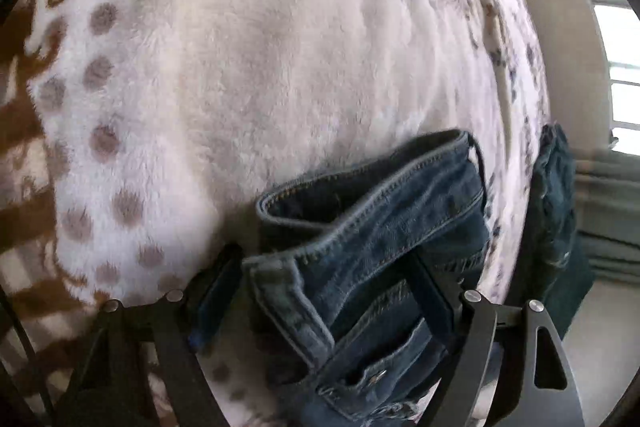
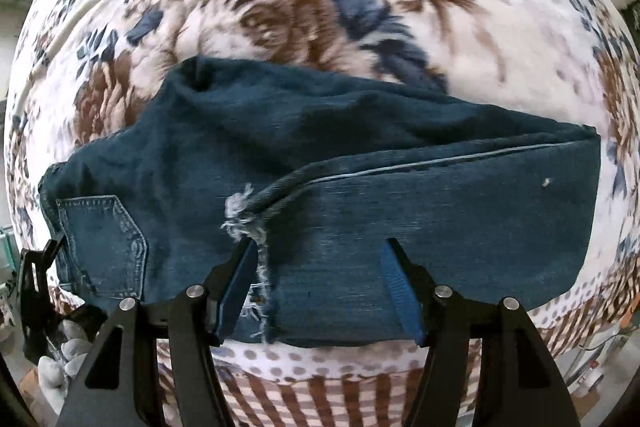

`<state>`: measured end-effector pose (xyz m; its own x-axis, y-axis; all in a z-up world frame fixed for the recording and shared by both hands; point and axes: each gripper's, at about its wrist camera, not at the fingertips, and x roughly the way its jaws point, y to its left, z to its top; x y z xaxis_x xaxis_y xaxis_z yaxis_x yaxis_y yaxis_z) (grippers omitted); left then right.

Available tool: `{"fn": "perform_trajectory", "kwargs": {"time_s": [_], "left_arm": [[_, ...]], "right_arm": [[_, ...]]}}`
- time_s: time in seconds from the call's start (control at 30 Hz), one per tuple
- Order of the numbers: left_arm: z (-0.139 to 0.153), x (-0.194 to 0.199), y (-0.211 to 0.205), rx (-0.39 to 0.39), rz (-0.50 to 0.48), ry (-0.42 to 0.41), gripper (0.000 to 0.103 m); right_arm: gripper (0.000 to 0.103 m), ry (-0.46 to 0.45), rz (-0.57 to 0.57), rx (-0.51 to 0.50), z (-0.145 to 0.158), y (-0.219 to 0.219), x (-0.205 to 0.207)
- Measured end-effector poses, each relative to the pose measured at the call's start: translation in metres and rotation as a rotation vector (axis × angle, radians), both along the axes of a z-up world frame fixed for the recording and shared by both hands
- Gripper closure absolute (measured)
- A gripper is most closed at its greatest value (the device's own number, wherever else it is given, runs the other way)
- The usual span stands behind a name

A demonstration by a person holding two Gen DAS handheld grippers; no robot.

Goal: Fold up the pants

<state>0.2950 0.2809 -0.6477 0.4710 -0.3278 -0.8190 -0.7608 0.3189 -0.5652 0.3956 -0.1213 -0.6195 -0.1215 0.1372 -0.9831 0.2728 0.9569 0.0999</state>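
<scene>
Dark blue jeans [image 2: 320, 163] lie folded across a flowered fleece blanket [image 2: 304, 7], with a back pocket at the left and a frayed hem [image 2: 248, 219] near the middle. My right gripper [image 2: 318, 247] is open, its fingers spread over the near edge of the jeans, holding nothing. In the left wrist view the waistband end of the jeans [image 1: 360, 211] sits between the fingers of my left gripper [image 1: 324, 267], which stand wide apart. The denim bunches up between them. The left gripper also shows at the left edge of the right wrist view [image 2: 36, 287].
The blanket [image 1: 240, 67] covers a bed, white with grey dots and brown pattern at the near edge. A window [image 1: 616, 47] and floor lie beyond the bed's right side. A gloved hand [image 2: 64, 359] holds the left gripper.
</scene>
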Motion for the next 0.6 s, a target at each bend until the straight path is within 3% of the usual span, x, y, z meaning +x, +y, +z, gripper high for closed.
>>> {"fn": "perform_trajectory", "kwargs": {"time_s": [0.13, 0.23, 0.4, 0.6], "left_arm": [[0.022, 0.003, -0.007, 0.084, -0.05, -0.064, 0.07], [0.054, 0.001, -0.021, 0.17, -0.099, -0.121, 0.081], [0.095, 0.013, -0.051, 0.316, -0.244, -0.198, 0.083], [0.136, 0.037, -0.089, 0.404, -0.39, -0.283, 0.085]], "right_arm": [[0.037, 0.002, 0.013, -0.015, -0.003, 0.011, 0.006], [0.037, 0.003, 0.019, -0.022, -0.005, 0.009, 0.002], [0.037, 0.013, 0.004, -0.027, -0.012, 0.01, -0.008], [0.037, -0.022, -0.061, -0.03, 0.001, -0.021, -0.028]]}}
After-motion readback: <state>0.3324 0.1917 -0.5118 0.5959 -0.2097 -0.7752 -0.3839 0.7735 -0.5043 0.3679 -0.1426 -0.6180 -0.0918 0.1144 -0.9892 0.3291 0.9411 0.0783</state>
